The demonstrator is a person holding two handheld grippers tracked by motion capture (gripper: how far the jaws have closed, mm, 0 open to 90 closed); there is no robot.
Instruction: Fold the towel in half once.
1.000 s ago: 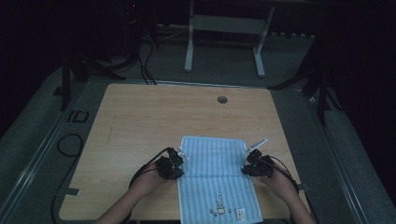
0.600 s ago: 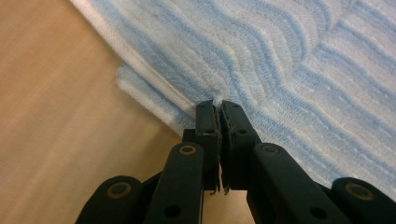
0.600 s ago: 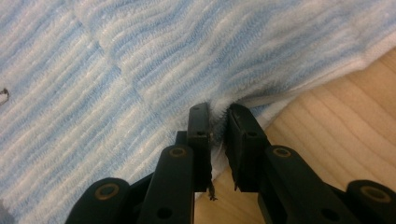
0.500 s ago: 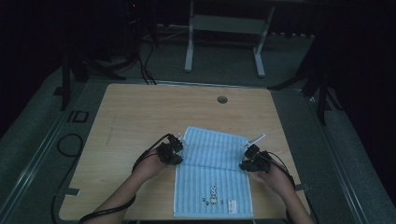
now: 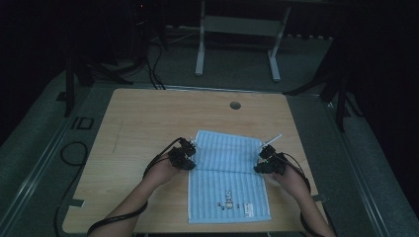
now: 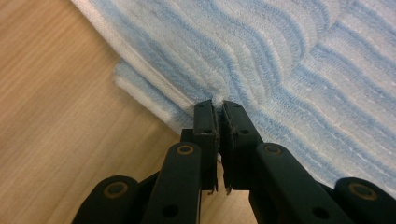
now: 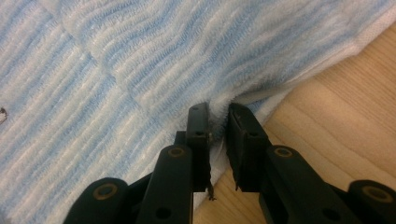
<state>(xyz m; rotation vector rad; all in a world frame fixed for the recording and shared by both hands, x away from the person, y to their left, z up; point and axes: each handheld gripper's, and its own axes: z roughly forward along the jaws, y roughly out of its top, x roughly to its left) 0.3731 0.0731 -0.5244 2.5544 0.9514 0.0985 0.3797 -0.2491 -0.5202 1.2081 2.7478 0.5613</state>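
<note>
the light blue striped terry towel [image 5: 228,177] lies on the near half of the pale wooden counter [image 5: 143,118], towards six o'clock, with its far part doubled over the near part so that a fold line runs across its middle. to me this looks like the middle of a folding job: the far edge has been carried over, and both hands are at the side edges, the left claw [image 5: 190,154] at nine o'clock of the cloth, the right claw [image 5: 263,157] at three o'clock.

in the left gripper view the left claw [image 6: 217,106] is clenched on the towel's layered white-hemmed edge, its jaws almost touching with a thin pinch of pile between them. in the right gripper view the right claw [image 7: 217,113] has just been easing apart: a narrow gap shows, yet a tuft of the towel's edge sits bunched between the jaws and the pads seem to bear on it.

next, i'd judge, both claws should let go cleanly and lift off without dragging the top layer, then find a fresh edge for another fold.
</note>
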